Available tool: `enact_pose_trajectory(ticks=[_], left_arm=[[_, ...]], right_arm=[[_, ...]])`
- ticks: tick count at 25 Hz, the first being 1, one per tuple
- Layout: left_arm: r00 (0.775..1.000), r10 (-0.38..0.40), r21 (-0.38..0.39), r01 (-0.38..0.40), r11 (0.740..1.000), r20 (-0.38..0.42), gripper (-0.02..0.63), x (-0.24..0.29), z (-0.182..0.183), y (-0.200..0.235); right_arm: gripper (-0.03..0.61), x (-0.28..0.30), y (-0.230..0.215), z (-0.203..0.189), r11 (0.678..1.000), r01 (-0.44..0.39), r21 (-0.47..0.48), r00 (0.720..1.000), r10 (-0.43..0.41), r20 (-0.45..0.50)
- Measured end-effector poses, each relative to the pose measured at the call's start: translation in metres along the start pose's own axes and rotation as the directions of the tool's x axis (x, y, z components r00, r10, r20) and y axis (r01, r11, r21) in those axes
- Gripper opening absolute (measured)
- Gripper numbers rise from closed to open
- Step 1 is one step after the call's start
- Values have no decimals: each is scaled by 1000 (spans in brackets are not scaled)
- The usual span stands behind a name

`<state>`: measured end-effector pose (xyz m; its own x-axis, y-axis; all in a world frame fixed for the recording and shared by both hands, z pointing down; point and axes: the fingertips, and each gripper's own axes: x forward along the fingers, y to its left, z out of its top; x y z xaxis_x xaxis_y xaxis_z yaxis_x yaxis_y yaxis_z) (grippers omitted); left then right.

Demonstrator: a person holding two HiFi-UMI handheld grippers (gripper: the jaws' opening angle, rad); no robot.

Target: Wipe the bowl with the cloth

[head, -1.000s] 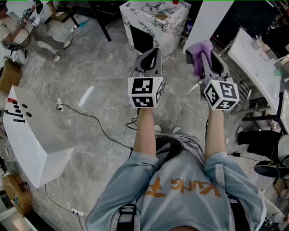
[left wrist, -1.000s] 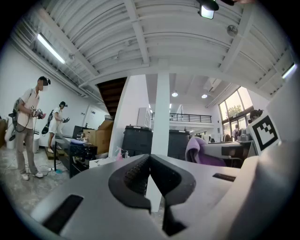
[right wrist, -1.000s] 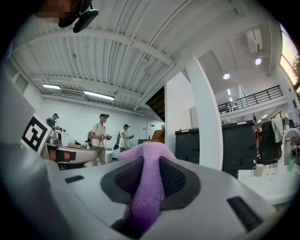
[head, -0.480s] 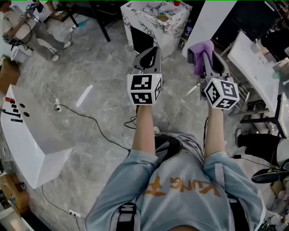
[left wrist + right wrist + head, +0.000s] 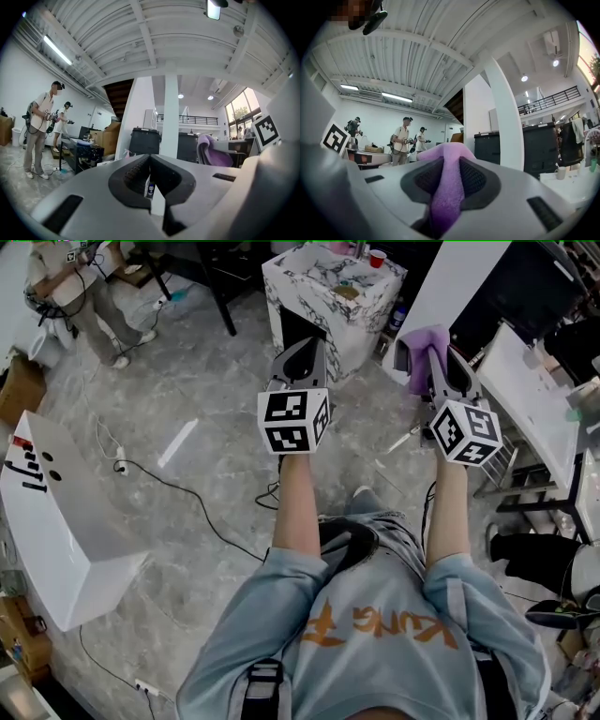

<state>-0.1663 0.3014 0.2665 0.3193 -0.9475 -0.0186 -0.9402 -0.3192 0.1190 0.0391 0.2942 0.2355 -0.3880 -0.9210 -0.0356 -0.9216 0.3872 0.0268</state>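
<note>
1. Since a second ago, both grippers have drifted closer to the white marble-patterned desk (image 5: 319, 287). The soft purple cloth (image 5: 446, 197) stays pinched in the right hand-held gripper (image 5: 449, 161).
2. Left hand-held gripper (image 5: 150, 161) is pressed together with nothing in it.
3. No bowl is visible anywhere, so I'd call this the carry step.
4. Next: find the bowl and steady it with the left.
</note>
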Motion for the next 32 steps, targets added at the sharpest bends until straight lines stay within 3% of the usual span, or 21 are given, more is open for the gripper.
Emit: enact_pose_trajectory(ticks=[5, 10, 18, 24, 32], left_arm=[[1000, -14, -1, 14, 1000, 23, 23, 17, 10, -4], [996, -52, 56, 48, 997, 69, 23, 35, 33, -10], [991, -13, 95, 0, 995, 137, 23, 70, 68, 13], [997, 12, 123, -21, 992, 73, 23, 118, 45, 32], [996, 72, 64, -69, 996, -43, 23, 208, -11, 70]], right_arm=[[112, 6, -16, 7, 1000, 20, 11, 999, -20, 27], [112, 23, -27, 30, 1000, 14, 1, 996, -14, 83], [112, 78, -37, 42, 1000, -25, 7, 991, 24, 135], [112, 133, -78, 18, 997, 4, 83, 993, -14, 121], [111, 222, -123, -34, 992, -9, 128, 999, 5, 31]])
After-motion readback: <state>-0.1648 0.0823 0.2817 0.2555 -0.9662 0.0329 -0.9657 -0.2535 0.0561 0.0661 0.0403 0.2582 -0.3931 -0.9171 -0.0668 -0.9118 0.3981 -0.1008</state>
